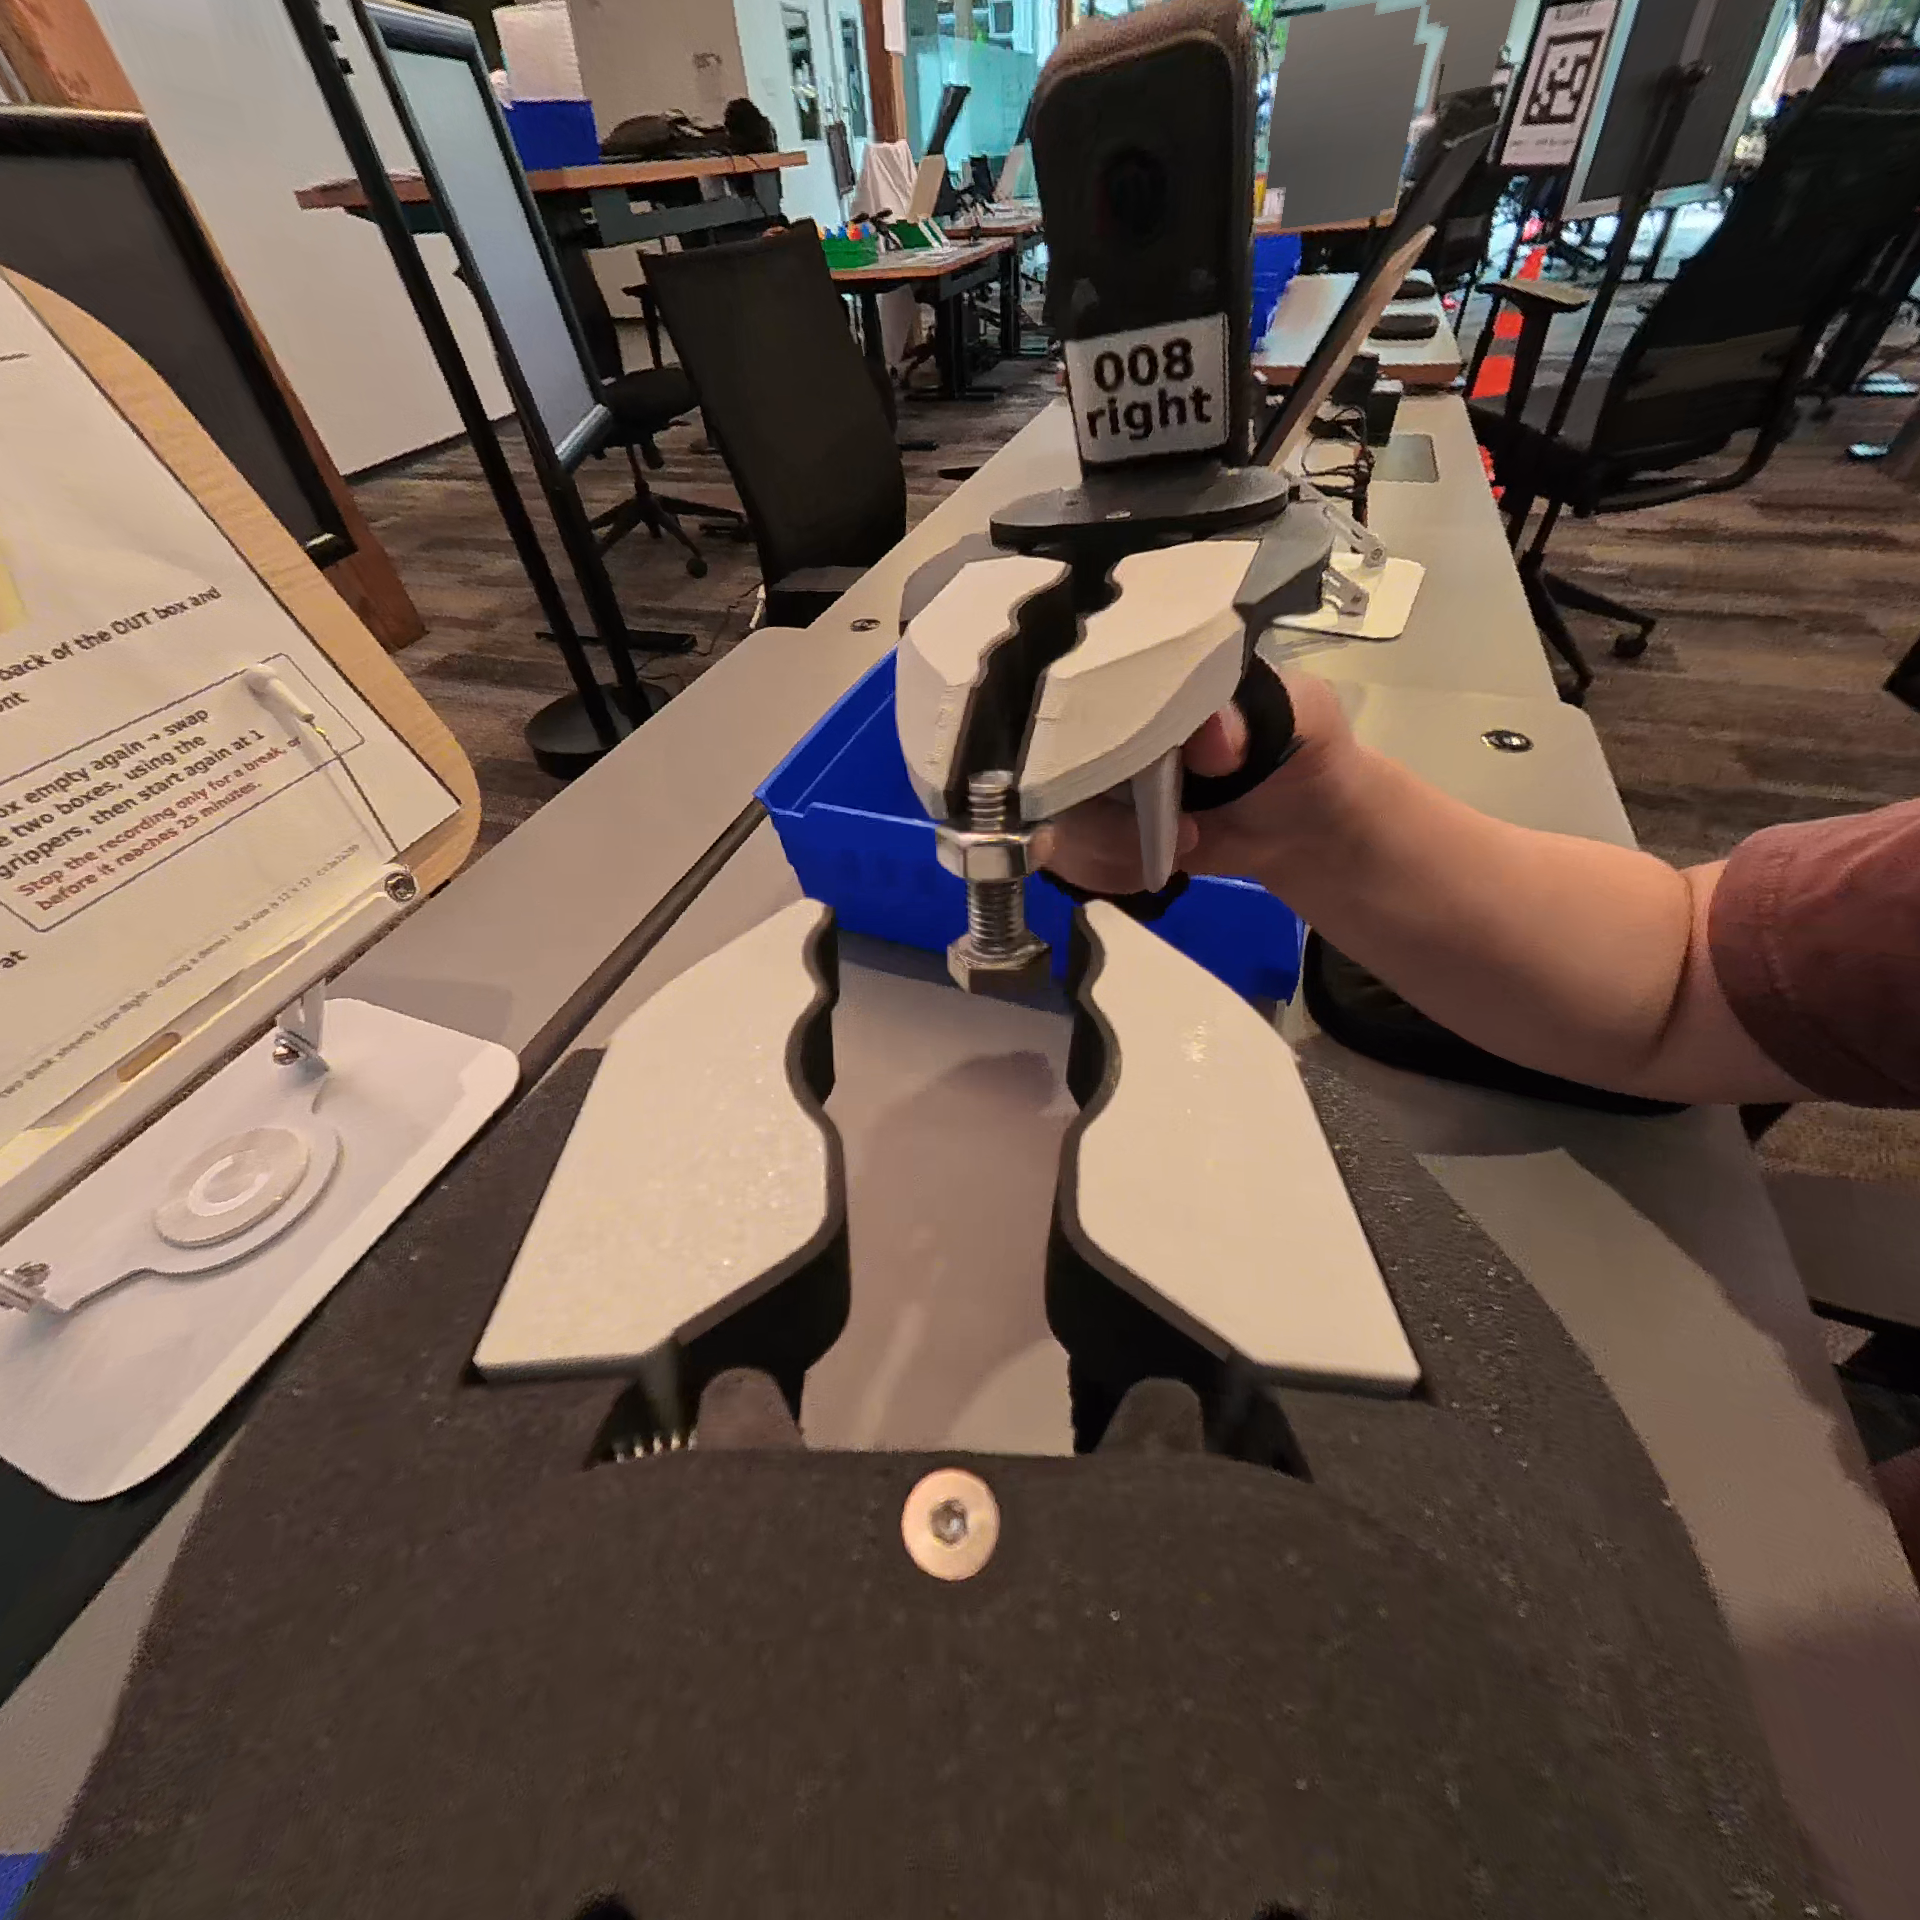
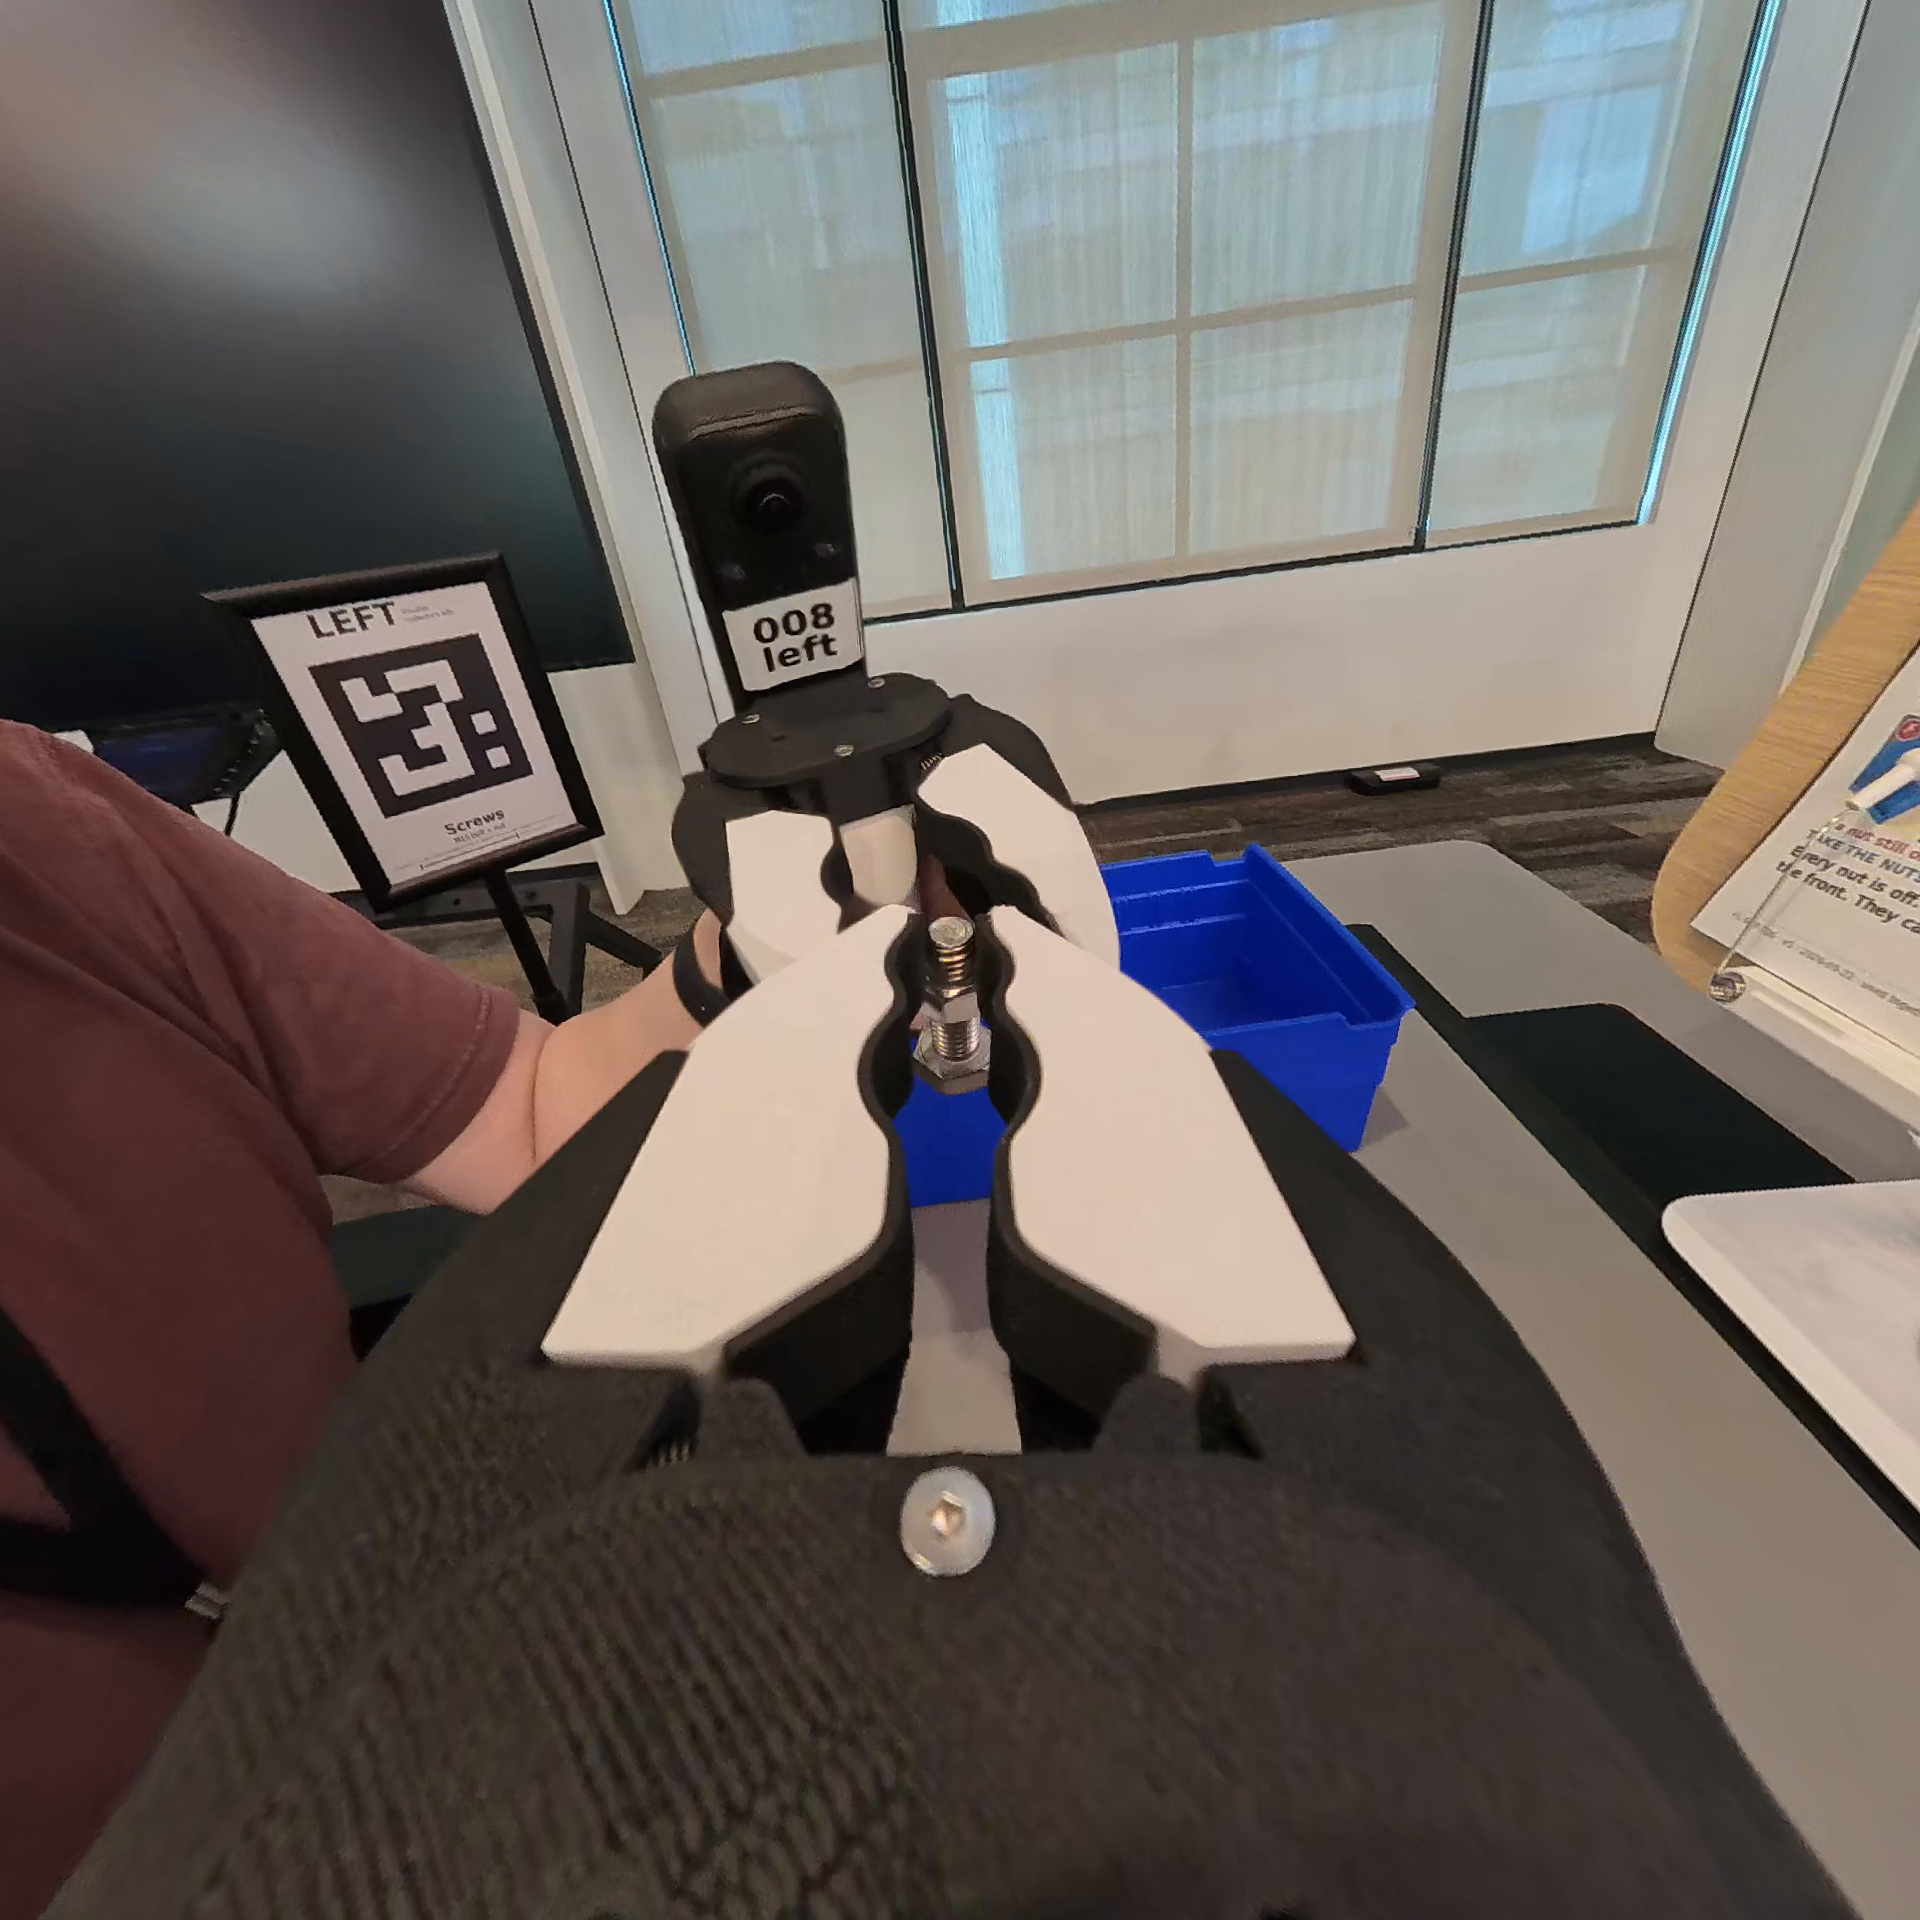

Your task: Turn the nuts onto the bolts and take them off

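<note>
Silver hex nut (image 1: pixel 985 850) part-threaded on silver steel bolt (image 1: pixel 995 914)
Bolt tip clamped by right gripper (image 1: pixel 987 774); left gripper (image 1: pixel 951 997) spread wide, empty, at 6 o'clock. Nut flats to be gripped squarely, turned w/o cross-threading.

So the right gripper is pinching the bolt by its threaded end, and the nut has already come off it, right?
Not quite. The right gripper does pinch the bolt by its threaded end, but the nut is on the thread, just below the fingers. The left wrist view shows it.
</note>
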Demonstrator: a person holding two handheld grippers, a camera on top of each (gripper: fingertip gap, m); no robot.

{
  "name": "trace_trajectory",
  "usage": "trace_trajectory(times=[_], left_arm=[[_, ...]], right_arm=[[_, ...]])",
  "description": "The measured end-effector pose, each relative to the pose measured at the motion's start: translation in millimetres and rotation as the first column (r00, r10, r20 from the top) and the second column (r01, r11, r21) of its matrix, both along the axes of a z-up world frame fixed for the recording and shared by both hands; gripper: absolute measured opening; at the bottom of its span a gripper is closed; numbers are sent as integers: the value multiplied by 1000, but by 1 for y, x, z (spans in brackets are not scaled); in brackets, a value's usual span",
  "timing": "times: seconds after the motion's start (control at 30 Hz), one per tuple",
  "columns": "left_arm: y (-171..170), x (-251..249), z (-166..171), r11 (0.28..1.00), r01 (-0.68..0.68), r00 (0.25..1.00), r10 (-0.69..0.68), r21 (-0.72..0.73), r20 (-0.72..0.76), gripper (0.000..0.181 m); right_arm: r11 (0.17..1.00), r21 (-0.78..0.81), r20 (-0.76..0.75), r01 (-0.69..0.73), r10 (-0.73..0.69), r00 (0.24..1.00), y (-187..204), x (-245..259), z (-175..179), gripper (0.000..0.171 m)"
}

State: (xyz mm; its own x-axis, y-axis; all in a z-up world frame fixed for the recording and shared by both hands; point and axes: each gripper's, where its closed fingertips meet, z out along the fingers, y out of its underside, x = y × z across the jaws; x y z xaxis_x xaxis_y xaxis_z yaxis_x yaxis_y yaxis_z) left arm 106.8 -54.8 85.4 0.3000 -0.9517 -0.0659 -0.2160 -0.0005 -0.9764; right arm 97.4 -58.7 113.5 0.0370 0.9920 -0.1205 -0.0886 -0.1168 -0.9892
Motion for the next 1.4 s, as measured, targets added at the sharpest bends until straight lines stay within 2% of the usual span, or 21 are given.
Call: trace_trajectory(times=[0.23, 0.37, 0.5, 0.57, 0.7, 0.83, 1.0, 1.17, 1.4], left_arm=[[-12, 5, -6, 992, 109, 994, -108, -71, 9, 56], [-9, 5, -7, 995, 93, 996, -94, -46, 1, 57], [-7, 7, -30, 994, 87, 988, -94, -65, -120, 57], [-6, 14, -32, 995, 88, 990, -93, -46, -109, 53], [-9, 22, -21, 994, 109, 994, -110, -26, -14, 33], [-15, 22, -20, 985, 157, 988, -158, -66, 3, 32], [-18, 20, -17, 981, 184, 983, -183, -60, 23, 16], [-16, 21, -19, 988, 153, 988, -153, -6, -15, 15], [-13, 21, -19, 993, 120, 992, -120, 0, -31, 15]], right_arm=[[1000, 21, 42, -5, 5, 999, -1, -2, -6, 9], [999, 34, 40, -6, 5, 999, -2, -2, -5, 9], [998, 63, 25, -7, 6, 1000, -7, -2, 0, 9], [998, 66, 28, -6, 4, 1000, -8, -3, 0, 9], [996, 87, 36, -33, 30, 999, -12, -5, -1, 9], [993, 112, 35, -48, 44, 998, -16, -4, 0, 10], [993, 106, 30, -51, 48, 998, -15, -2, 1, 10], [993, 91, 19, -72, 71, 997, -16, -2, 0, 10], [995, 78, 3, -58, 58, 998, -13, -2, 1, 10]])
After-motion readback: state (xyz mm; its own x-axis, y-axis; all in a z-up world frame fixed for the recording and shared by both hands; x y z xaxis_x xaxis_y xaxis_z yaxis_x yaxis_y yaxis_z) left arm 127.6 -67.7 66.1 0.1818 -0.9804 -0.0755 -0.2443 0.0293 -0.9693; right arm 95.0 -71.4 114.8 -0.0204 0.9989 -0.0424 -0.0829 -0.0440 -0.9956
